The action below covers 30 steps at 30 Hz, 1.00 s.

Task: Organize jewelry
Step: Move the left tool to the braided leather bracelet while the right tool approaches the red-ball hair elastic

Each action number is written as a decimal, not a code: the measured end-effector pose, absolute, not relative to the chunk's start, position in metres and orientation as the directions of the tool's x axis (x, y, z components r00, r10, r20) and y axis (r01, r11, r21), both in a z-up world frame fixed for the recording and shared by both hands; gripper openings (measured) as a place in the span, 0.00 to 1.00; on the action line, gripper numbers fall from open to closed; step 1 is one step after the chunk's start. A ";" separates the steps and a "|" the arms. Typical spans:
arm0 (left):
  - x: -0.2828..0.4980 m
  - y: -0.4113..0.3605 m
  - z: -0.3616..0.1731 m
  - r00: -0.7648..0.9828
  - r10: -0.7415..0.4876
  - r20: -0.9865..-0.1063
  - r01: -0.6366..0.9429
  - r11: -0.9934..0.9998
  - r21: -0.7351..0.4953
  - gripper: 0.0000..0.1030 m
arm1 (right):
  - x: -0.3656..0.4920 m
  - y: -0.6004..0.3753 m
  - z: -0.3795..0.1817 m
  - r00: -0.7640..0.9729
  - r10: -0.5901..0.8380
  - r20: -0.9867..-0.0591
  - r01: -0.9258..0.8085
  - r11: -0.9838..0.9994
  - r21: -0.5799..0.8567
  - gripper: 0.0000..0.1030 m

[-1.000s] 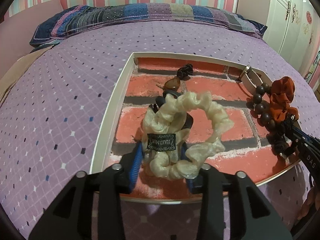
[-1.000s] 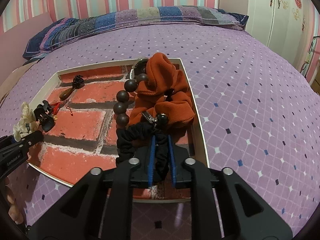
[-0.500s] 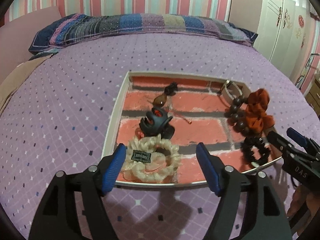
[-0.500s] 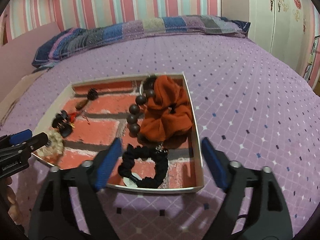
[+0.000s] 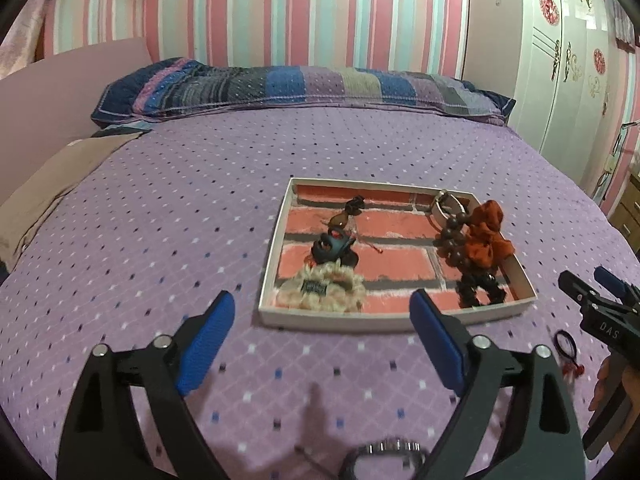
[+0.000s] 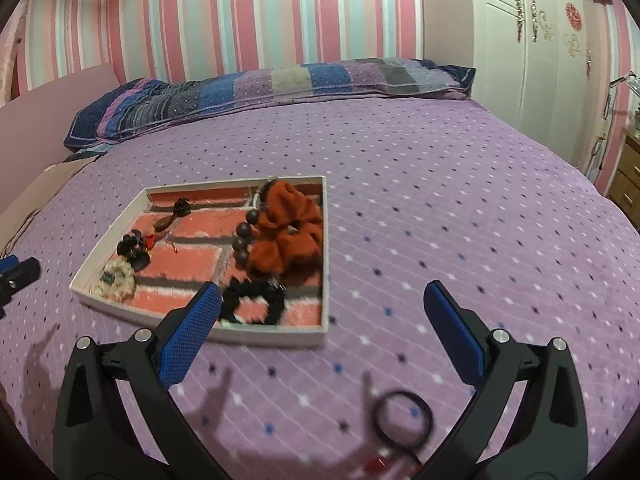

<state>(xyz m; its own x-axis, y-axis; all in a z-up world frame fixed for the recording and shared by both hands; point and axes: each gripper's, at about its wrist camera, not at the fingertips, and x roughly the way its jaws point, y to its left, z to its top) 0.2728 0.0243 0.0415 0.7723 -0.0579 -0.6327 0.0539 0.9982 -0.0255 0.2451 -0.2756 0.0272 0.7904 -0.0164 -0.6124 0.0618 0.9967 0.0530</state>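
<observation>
A white tray [image 5: 280, 316] with a brick-pattern floor lies on the purple bed. In it are a cream scrunchie [image 5: 322, 293], a black claw clip [image 5: 332, 248], a brown pendant [image 5: 342, 220], dark wooden beads [image 5: 452, 236], an orange scrunchie [image 5: 486, 240] and a black scrunchie [image 5: 478, 290]. The tray [image 6: 280, 336] and its items, such as the orange scrunchie [image 6: 288, 228] and the black scrunchie [image 6: 254, 304], also show in the right wrist view. My left gripper [image 5: 322, 344] is open and empty, near of the tray. My right gripper [image 6: 322, 332] is open and empty, near of the tray's right corner.
A thin black hair tie with a red charm [image 6: 402, 420] lies on the bedspread near the right gripper; it also shows in the left wrist view [image 5: 566, 346]. A silver bracelet [image 5: 390, 450] lies near the left gripper. A patchwork pillow [image 5: 300, 88] and a white wardrobe [image 5: 568, 60] stand behind.
Both grippers let go of their scrunchies, the cream one and the black one, which now lie in the tray. Both opened wide and pulled back and up from the tray.
</observation>
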 end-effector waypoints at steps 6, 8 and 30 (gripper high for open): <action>0.223 0.024 0.041 0.789 -0.047 -0.612 0.036 0.999 -0.030 0.89 | 0.199 -0.296 0.015 0.793 -0.057 -0.606 0.087 0.996 0.020 0.96; 0.210 0.026 0.034 0.786 -0.049 -0.616 0.018 0.998 -0.057 0.91 | 0.190 -0.299 0.012 0.791 -0.064 -0.609 0.090 0.996 0.012 0.96; 0.192 0.007 -0.035 0.711 -0.034 -0.702 0.058 0.998 0.010 0.91 | 0.185 -0.327 -0.027 0.745 -0.109 -0.658 0.092 0.994 -0.061 0.96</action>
<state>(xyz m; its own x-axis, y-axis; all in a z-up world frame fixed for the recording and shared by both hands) 0.1923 0.0066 -0.0346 0.7113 -0.0342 -0.7021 0.0583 0.9982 0.0105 0.1851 -0.3266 -0.0266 0.7450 -0.1089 -0.6581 0.0917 0.9939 -0.0607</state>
